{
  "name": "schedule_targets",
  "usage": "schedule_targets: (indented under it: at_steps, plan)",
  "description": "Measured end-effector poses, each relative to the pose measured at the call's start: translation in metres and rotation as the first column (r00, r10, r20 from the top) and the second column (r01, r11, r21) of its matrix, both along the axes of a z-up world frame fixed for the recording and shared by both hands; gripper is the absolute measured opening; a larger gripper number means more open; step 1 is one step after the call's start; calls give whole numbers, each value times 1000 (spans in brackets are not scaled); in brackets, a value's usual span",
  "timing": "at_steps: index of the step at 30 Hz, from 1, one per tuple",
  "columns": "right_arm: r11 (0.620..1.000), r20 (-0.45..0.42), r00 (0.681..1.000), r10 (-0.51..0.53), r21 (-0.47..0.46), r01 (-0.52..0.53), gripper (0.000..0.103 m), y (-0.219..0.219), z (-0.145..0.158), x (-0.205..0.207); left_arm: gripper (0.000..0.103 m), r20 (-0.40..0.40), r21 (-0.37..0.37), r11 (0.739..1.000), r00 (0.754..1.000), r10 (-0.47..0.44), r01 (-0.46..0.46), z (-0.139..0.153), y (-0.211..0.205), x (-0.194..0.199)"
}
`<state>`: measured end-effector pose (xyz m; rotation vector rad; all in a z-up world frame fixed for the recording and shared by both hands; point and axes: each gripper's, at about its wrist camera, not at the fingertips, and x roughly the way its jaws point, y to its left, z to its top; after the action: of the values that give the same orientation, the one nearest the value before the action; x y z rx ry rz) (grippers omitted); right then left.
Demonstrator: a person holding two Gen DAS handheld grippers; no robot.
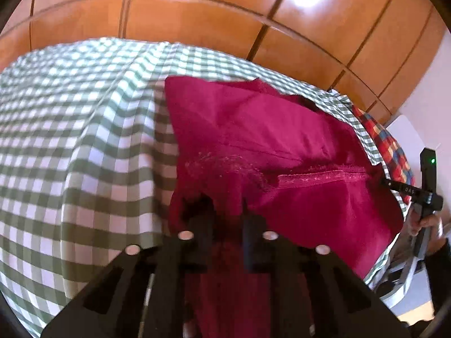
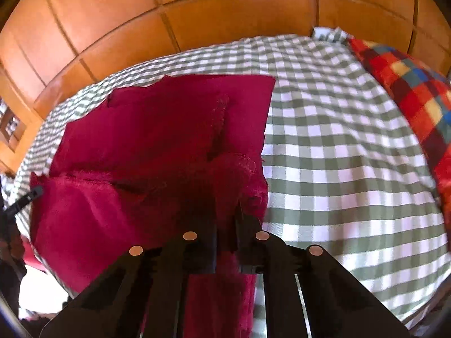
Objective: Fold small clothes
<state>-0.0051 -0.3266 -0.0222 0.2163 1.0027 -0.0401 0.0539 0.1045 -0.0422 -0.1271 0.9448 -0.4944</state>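
The left gripper [image 1: 227, 205] is pinching the near edge of the crimson garment [image 1: 270, 129], its fingers nearly closed on a bunch of fabric. The right gripper [image 2: 228, 211] is gripping the other near corner the same way. The garment is lying partly lifted on the green-checked cloth [image 2: 338, 146], beside a multicoloured checked blanket [image 2: 408, 90].

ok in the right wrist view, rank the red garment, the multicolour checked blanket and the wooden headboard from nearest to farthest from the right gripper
1. red garment, clamped in the right gripper, centre-left.
2. multicolour checked blanket, far right on the gingham sheet.
3. wooden headboard, across the top, behind the bed.
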Motion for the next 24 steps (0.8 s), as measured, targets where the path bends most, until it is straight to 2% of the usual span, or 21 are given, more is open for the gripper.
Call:
schedule_targets:
  at_steps: [3,6,10,12,15,20,24]
  plan:
    - [1000,48,999,6,-13,-6,8,1,21,-14,8,50,-9,1000,999,-6,7,13,1,-14]
    - [1000,106,994,11,-8,-10,8,3,45,-21,8,99,-60,998,995,4,2,34,13,-27]
    - [1000,170,985,7,14,-10,8,1,68,-4,8,142,-97,995,989,27,-13,55,22,-27]
    - [1000,190,982,-8,13,6,8,-1,73,16,8,157,-104,994,987,37,-20,62,22,-17]
    - [998,184,981,-54,40,47,8,-12,70,47,8,182,-77,996,982,55,-42,72,13,14]
    - [992,144,982,-118,63,110,8,-28,54,106,8,165,-53,996,983,86,-78,71,-2,71]
    - [990,114,984,-140,44,136,8,-33,37,146,8,129,-25,993,985,116,-114,62,-11,114]
